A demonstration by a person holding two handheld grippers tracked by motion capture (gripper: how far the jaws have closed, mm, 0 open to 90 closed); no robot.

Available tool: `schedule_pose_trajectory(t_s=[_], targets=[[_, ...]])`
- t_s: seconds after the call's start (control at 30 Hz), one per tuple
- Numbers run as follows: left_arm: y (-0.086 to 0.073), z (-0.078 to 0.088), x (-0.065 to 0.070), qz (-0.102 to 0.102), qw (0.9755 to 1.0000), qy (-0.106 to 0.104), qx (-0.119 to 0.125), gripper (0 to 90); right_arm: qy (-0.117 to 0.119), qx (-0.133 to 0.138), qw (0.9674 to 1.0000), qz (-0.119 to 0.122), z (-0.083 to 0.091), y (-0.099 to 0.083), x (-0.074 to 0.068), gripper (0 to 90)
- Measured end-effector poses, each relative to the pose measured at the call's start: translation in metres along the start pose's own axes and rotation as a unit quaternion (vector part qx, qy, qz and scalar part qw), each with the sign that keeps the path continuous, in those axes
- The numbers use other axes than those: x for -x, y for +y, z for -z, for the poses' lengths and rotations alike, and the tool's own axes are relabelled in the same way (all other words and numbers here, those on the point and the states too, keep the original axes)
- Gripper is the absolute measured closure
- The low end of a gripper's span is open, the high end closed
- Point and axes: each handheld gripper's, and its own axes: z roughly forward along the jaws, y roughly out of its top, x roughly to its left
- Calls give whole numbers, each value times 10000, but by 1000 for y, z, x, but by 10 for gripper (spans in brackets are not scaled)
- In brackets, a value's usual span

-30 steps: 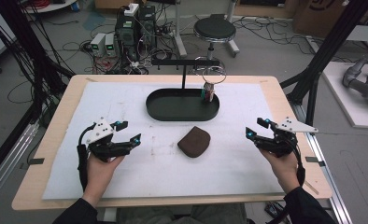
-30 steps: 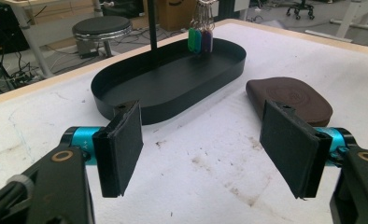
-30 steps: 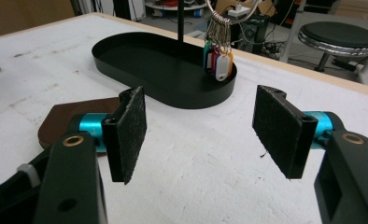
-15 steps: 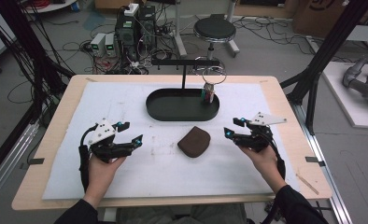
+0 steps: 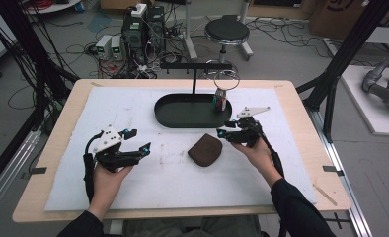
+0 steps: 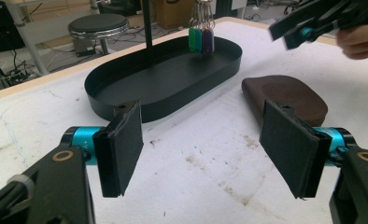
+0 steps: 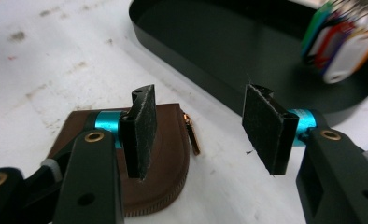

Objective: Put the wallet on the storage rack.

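Note:
A brown leather pouch [image 5: 205, 150] with a zip lies flat on the white mat, in front of the black oval tray [image 5: 168, 117]. Its copper zip pull [image 7: 192, 134] points toward the tray. My right gripper [image 5: 224, 133] hovers just right of the pouch, open, and its jaws have just been closing with only bare mat and the zip pull below the gap [image 7: 196, 126]. My left gripper [image 5: 139, 141] rests open at the left of the mat, nothing between its jaws [image 6: 203, 147]. Coloured key tags [image 5: 220, 101] hang on a ring over the tray's right end.
A black T-shaped stand [image 5: 194, 66] rises from the tray and carries the key ring. The white mat [image 5: 133, 108] covers most of the wooden table [image 5: 306, 123]. A stool [image 5: 227, 30] and cables lie on the floor beyond the far edge.
My right gripper has moved left across the mat, from near the right edge to beside the pouch, with its jaws narrower. The left gripper has stayed put.

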Motion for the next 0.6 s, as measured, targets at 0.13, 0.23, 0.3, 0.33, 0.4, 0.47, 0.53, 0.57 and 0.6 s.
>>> schedule_pose_trajectory(t_s=[0.13,0.23,0.3,0.33,0.4,0.47,0.53,0.57,0.6], targets=[[0,0,-1,13,10000,0,3,301,91,-349,9992,-142,-24,4,1,512],[0,0,-1,16,10000,1,5,301,117,-439,9987,-213,-35,6,2,536],[0,1,0,-2,10000,-4,-2,301,127,-491,9984,-267,-41,5,2,537],[0,1,0,-12,10000,2,-4,302,121,-552,9981,-263,-43,4,2,537],[0,0,0,11,10000,6,-1,301,151,-738,9967,-302,-49,1,3,533],[0,0,0,4,10000,9,-8,301,225,-742,9961,-416,-50,1,6,544],[0,-1,0,-7,10000,-11,-32,302,359,-774,9944,-615,-51,-1,8,556],[0,-2,0,-5,10000,-16,-27,302,446,-781,9932,-744,-52,-2,10,563],[0,-2,1,-12,10000,-27,-33,301,565,-789,9913,-892,-52,-3,13,581]])
